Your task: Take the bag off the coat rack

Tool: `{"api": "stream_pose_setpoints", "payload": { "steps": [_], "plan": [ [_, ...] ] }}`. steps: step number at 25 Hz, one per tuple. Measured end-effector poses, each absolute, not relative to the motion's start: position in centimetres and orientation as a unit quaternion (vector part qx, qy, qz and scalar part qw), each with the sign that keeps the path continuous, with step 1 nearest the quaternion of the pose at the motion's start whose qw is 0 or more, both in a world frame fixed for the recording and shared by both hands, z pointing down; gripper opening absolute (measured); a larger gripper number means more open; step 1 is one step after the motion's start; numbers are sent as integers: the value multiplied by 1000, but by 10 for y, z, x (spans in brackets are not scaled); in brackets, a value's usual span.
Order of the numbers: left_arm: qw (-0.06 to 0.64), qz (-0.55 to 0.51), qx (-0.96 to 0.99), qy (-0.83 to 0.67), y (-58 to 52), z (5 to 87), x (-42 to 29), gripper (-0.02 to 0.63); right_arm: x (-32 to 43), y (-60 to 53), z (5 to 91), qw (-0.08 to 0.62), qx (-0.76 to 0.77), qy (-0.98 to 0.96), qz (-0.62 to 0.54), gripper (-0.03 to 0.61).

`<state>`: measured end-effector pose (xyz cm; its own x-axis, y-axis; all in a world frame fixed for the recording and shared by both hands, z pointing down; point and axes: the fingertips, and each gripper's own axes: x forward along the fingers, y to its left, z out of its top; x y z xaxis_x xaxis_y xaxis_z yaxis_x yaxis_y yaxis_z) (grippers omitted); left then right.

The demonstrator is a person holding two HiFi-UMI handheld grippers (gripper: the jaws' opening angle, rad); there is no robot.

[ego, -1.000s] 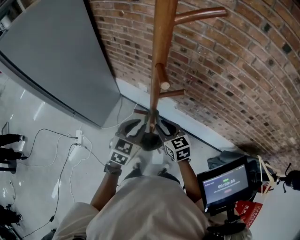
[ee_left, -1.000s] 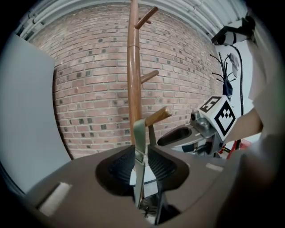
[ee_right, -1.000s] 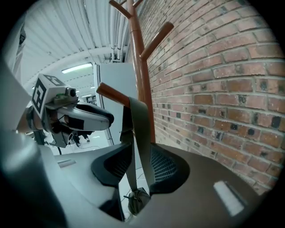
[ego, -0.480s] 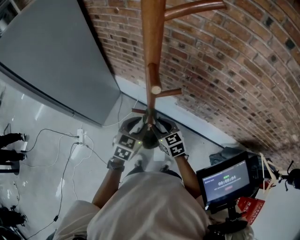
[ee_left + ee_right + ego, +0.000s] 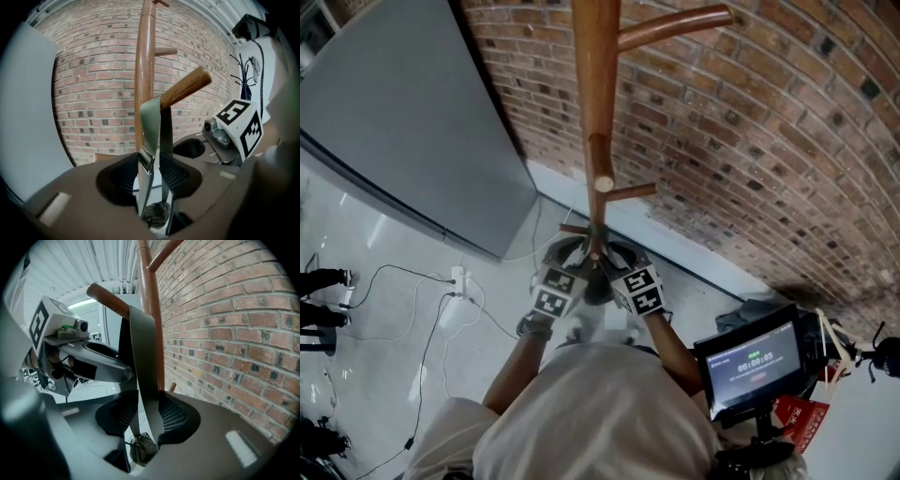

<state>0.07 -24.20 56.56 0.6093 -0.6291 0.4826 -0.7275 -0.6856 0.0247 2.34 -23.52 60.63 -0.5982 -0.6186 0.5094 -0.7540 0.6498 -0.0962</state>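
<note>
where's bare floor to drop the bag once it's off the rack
Bare floor lies between the grey panel and the cables; a narrower patch runs between the white skirting and the screen. It is crowded under the rack where the bag hangs, and by the dark bundle beside the screen.

Left gripper [image 5: 150, 172] and right gripper [image 5: 149, 417] side by side, jaws just opening, strap [image 5: 151, 136] between each

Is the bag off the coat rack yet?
Not yet. The strap hangs over the peg. The left gripper and right gripper each have it between their jaws, which have just been opening and do not pinch it. Still to do: grip, then lift it off the peg.
</note>
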Motion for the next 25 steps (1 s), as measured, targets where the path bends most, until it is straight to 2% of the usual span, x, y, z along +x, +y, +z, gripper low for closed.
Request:
{"api": "stream_pose_setpoints", "payload": {
  "steps": [10,25],
  "plan": [
    [137,184,891,-393,-250,570,1,75,18,-236,609,226,387,-880,155,129],
    [160,164,883,-410,-253,572,-2,48,21,-240,599,245,417,-861,158,30]
  ]
}}
